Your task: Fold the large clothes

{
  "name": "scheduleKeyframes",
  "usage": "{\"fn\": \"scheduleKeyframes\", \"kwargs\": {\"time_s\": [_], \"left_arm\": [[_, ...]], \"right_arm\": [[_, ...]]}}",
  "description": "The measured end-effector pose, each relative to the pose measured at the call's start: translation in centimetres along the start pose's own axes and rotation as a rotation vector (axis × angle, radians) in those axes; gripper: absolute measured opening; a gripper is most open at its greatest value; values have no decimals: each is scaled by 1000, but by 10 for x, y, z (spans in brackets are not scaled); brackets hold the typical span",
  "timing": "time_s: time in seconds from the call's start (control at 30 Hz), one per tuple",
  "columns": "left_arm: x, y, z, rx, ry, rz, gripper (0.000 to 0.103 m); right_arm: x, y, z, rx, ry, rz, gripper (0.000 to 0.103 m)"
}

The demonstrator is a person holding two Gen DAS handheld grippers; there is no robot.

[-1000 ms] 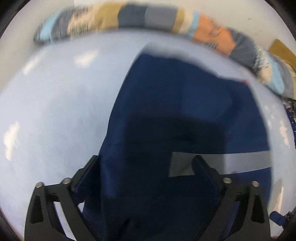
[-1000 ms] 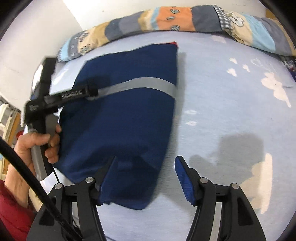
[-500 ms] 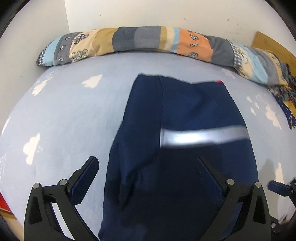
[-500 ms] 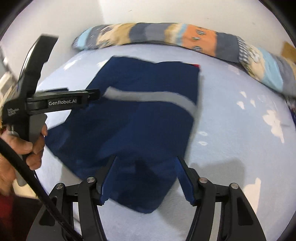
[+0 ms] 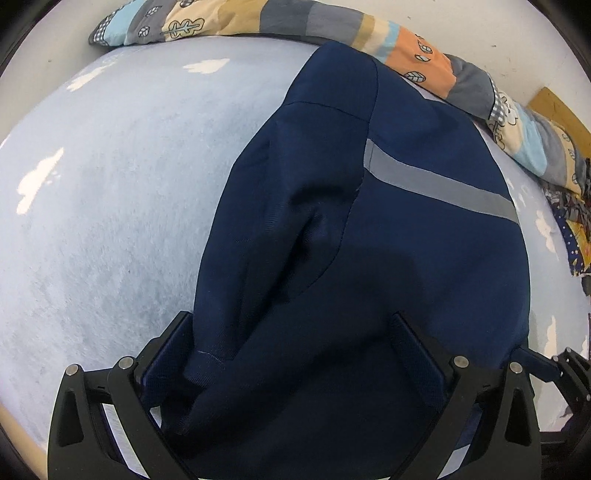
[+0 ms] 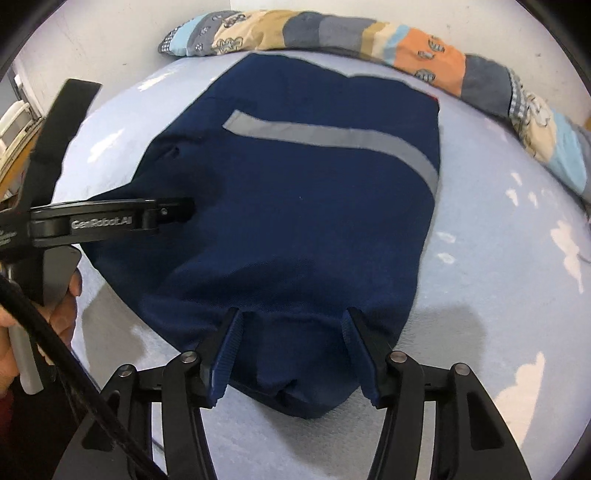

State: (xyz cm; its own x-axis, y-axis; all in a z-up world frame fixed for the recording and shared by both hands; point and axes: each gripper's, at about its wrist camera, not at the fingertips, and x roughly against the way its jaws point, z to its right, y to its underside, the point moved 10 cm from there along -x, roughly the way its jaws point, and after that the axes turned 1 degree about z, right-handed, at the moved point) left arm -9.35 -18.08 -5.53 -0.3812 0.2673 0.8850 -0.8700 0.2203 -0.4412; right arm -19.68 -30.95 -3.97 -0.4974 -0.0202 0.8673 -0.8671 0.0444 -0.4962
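Jacket (image 6: 303, 221), navy with grey stripe, partly folded, centre frame on pale blue bed (image 6: 498, 258). Right tool (image 6: 291, 354): jaws just closing, near hem between, not yet pinched. Left tool (image 5: 291, 354): open astride cloth. Step: gripping near edge. Next: pinch hem, fold toward pillow (image 6: 424, 55).

Bolster (image 6: 424, 59) borders far edge; sheet (image 5: 110, 192) lies open.

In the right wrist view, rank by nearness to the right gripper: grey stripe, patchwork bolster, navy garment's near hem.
1. Near hem of the navy garment, between the right gripper fingers.
2. Grey stripe, mid-garment.
3. Patchwork bolster, along the far wall.
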Motion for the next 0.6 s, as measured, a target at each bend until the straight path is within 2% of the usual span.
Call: {"fn": "scheduleKeyframes", "kwargs": {"time_s": [0.07,0.2,0.27,0.37,0.43,0.6], "left_arm": [[3,-1,1,0,-4,2,103],[22,-13,-2,9,16,34,103],[33,-22,-6,37,48,55,103],[42,-37,-19,87,58,60,103],[39,-42,-30,132,87,22,103],[11,-45,-55,279,249,-139,103]], "right_arm": [[4,-3,4,-43,-44,8,61],[28,-14,25,-197,-201,54,61],[35,-17,44,-275,-237,78,62],[36,-18,71,-380,-259,93,66],[32,-15,85,-453,-274,86,66],[24,-12,96,-546,-320,72,67]]}}
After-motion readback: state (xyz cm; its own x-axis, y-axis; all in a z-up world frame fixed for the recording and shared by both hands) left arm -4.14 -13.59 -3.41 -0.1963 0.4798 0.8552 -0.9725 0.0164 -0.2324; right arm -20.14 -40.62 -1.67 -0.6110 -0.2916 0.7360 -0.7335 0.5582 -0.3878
